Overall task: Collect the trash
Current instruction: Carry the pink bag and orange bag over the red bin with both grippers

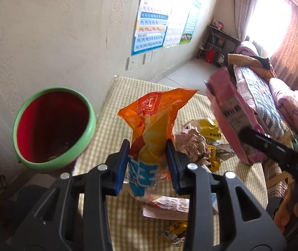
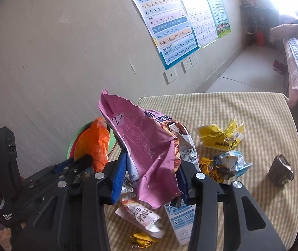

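Orange plastic up front: the left claw has its blue pads pinched tight on an orange snack bag, which stands upright above the checked worktop; to its left sits the bin, green-rimmed and red inside, a few scraps at the bottom; over on the right, the right claw is clamped on a pink wrapper, crumpled and raised clear of the cloth; beneath it lie a white-and-red wrapper and a blue-and-white carton; further along the worktop, torn yellow wrappers, a crumpled blue packet, and a dark brown wrapper well apart near the edge; alphabet posters hang on the wall behind.
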{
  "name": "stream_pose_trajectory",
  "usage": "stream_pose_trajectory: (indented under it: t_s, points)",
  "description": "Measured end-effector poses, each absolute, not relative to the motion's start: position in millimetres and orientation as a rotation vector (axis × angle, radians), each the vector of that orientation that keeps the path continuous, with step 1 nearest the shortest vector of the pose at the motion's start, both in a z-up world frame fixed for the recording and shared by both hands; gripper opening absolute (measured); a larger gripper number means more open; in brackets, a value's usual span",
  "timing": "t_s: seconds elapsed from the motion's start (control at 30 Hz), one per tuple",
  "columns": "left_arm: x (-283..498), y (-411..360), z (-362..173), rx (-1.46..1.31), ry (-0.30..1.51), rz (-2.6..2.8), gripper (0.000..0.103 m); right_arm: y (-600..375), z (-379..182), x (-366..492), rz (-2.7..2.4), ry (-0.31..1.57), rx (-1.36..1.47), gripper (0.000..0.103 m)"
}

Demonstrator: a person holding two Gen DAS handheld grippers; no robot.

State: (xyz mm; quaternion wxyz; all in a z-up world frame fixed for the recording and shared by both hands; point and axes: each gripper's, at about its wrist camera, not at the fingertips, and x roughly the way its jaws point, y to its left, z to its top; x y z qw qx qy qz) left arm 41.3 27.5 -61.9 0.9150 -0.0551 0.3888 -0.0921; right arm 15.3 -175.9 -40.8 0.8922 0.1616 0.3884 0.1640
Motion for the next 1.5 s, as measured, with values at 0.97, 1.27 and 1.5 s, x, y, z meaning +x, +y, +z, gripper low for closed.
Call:
stream_pose_trajectory:
  t_s: [0.97, 1.27, 1.5]
  points:
    - [38, 91, -57, -0.137, 0.739, -0.005, 0.034, -105, -50, 16, 0.417, 0.893, 0.286, 0.043]
    - [40, 105, -60, -0.136, 0.738, 0.032, 0.034, -94, -59, 23, 0.431, 0.920, 0.285, 0.043]
    - [43, 110, -63, -0.133, 0.745, 0.053, 0.035, -88, -63, 29, 0.446, 0.928, 0.291, 0.043]
